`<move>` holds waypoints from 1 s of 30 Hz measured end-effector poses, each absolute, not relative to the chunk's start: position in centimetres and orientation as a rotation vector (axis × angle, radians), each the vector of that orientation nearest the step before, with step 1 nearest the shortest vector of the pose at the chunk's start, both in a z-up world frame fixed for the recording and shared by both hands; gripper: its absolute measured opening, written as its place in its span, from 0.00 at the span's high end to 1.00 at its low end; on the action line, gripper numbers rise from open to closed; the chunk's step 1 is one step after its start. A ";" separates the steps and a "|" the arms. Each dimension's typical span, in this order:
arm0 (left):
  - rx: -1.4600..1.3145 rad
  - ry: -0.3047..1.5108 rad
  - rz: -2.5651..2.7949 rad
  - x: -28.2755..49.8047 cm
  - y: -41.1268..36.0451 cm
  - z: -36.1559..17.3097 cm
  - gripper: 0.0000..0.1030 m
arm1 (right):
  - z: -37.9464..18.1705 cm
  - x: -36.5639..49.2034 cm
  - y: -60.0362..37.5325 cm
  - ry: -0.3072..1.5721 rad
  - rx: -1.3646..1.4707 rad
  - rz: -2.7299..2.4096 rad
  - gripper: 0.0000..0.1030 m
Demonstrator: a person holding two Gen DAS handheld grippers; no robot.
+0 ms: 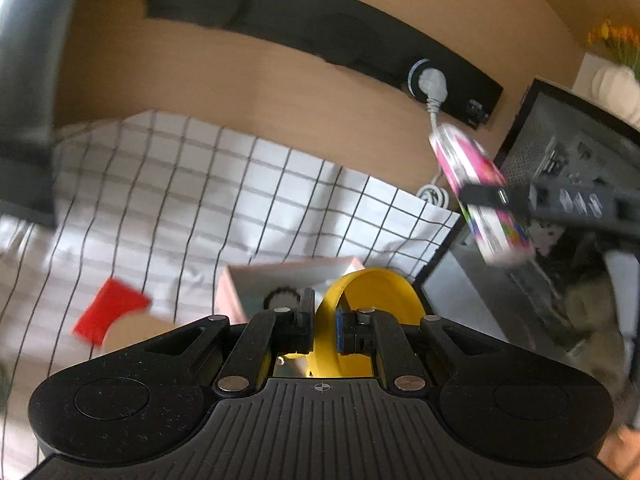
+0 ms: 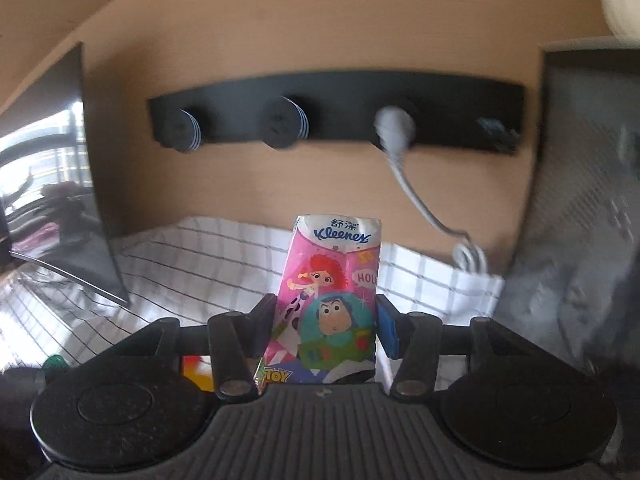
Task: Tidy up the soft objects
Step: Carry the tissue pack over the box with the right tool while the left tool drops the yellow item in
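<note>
My left gripper [image 1: 323, 325] is shut on a yellow band ring [image 1: 370, 292], held above a pink open box [image 1: 280, 276] on the checked cloth [image 1: 200, 184]. A red soft piece [image 1: 110, 310] lies on the cloth to the left. My right gripper [image 2: 326, 320] is shut on a pink Kleenex tissue pack [image 2: 334, 292], held upright in the air. In the left wrist view that pack [image 1: 476, 184] and the right gripper [image 1: 496, 196] show at the right, raised above the table.
A black wall strip with sockets and a white plug and cable [image 2: 394, 128] runs behind. A dark monitor [image 2: 68, 200] stands at the left, a computer case [image 1: 568, 184] at the right. A yellow toy [image 2: 196, 370] and a green object [image 2: 54, 361] lie below my right gripper.
</note>
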State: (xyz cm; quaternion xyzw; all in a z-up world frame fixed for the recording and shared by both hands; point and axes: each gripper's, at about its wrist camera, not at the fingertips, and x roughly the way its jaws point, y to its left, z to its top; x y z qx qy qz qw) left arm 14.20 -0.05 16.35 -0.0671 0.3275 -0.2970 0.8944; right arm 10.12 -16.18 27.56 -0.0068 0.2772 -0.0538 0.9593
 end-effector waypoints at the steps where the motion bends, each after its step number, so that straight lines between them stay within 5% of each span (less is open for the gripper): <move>1: -0.118 0.663 -0.621 15.1 -0.9 16.4 0.89 | 27.1 9.9 -16.8 0.572 -0.016 -0.125 0.50; 5: -0.022 0.601 -0.757 19.2 -4.2 15.5 0.87 | 25.0 10.0 -18.2 0.634 -0.002 -0.165 0.50; 9: 0.060 0.823 -0.776 23.7 -7.3 11.2 0.83 | 23.2 10.4 -18.8 0.692 -0.001 -0.190 0.50; 14: 0.142 0.873 -0.609 24.5 -6.6 9.1 0.77 | 21.7 11.2 -19.9 0.733 0.054 -0.188 0.50; 30: 0.057 0.785 -0.765 23.6 -3.6 12.2 0.85 | 21.6 15.0 -18.3 0.702 0.040 -0.208 0.50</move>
